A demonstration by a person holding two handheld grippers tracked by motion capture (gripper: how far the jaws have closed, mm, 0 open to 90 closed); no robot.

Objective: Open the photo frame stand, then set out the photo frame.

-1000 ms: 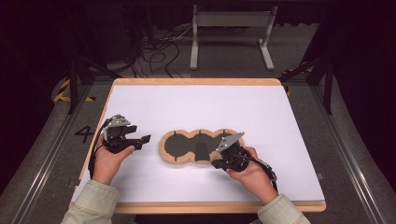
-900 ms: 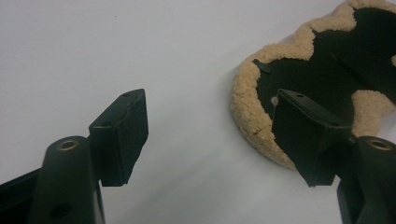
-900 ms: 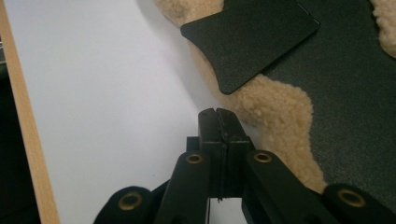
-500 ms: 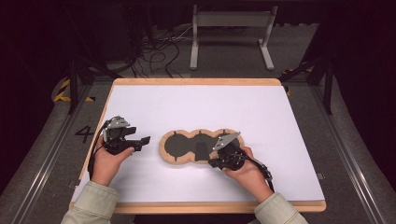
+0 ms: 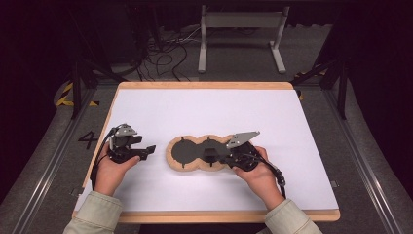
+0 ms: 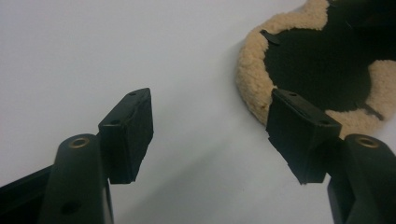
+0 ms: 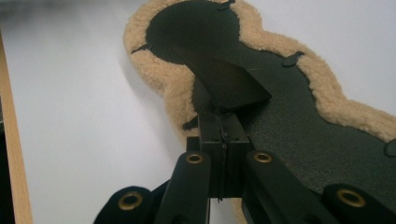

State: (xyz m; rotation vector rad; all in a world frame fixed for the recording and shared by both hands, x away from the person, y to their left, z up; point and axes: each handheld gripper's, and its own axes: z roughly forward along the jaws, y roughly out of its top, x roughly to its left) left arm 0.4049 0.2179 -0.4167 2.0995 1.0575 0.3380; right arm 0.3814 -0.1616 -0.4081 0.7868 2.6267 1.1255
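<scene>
A three-lobed black pad [image 5: 187,152] with a tan fleece rim lies flat at the middle of the white table [image 5: 214,112]. My right gripper [image 5: 214,155] reaches over its right lobe, pointing left. In the right gripper view the right gripper [image 7: 223,123] is shut on a thin black flap [image 7: 229,79] that rises from the pad [image 7: 289,116]. My left gripper [image 5: 148,150] rests just left of the pad, apart from it. The left gripper [image 6: 210,112] stands open over bare table with the fleece edge [image 6: 252,79] beyond its right pad; its jaws have just been closing with nothing between them.
The table has a wooden edge [image 5: 204,85]. Behind it stand a grey metal frame [image 5: 241,34] and loose cables [image 5: 160,56] on the dark floor. A painted number [image 5: 88,140] marks the floor at the left.
The right gripper has shifted slightly left over the pad and tilted its grey plate. The left hand has stayed put.
</scene>
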